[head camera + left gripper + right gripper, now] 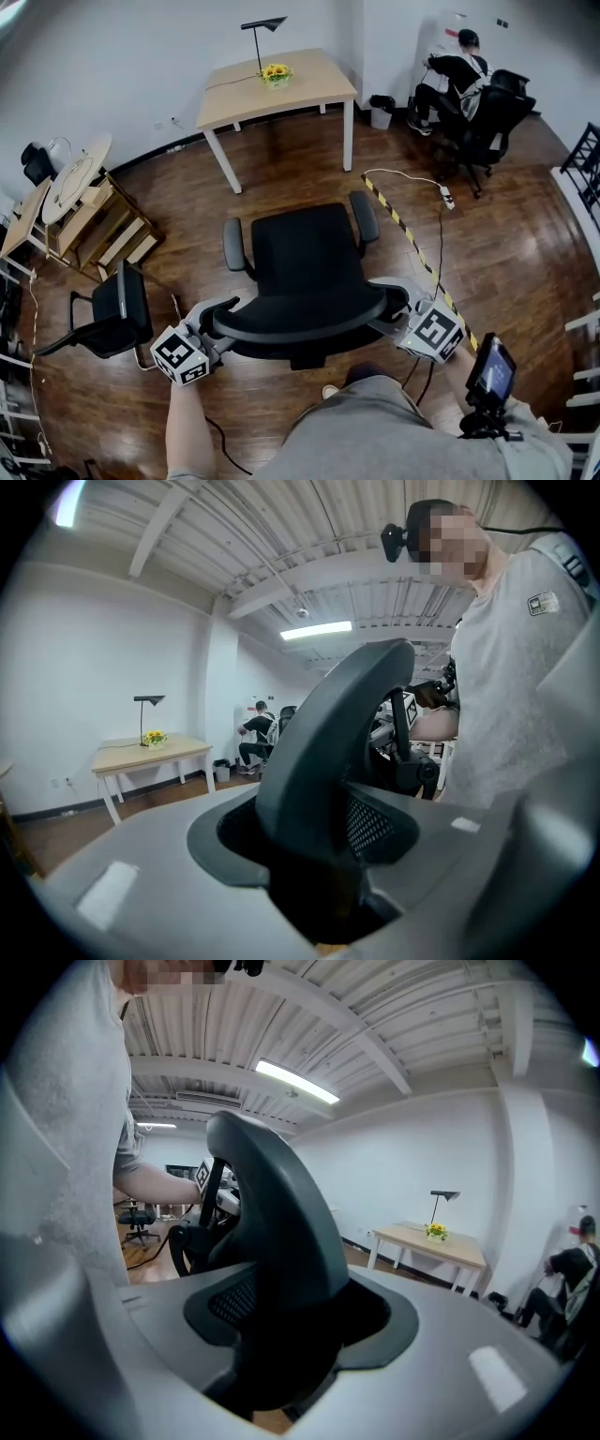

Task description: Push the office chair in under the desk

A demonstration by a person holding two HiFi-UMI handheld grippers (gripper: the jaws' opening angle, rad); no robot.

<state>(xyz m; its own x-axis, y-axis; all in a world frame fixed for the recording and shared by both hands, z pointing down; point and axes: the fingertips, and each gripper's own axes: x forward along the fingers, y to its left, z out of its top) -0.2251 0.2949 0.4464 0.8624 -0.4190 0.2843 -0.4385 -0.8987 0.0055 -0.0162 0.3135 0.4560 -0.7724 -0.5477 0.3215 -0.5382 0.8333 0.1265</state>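
Jaws of the left gripper (217, 330) and right gripper (394, 314) clamp the chair (305, 258) by its backrest ends in the head view, probably to steer it toward the desk (281, 89), well apart at twelve o'clock. The left gripper view, then the right gripper view, each show the backrest edge wedged between the jaws, which looks firm enough for pushing.

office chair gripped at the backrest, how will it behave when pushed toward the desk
The office chair should probably glide easily on the smooth wood floor. Pushed high at the backrest, it may recline or tip slightly before moving. With the left gripper and right gripper at opposite ends, swivelling seems less likely.
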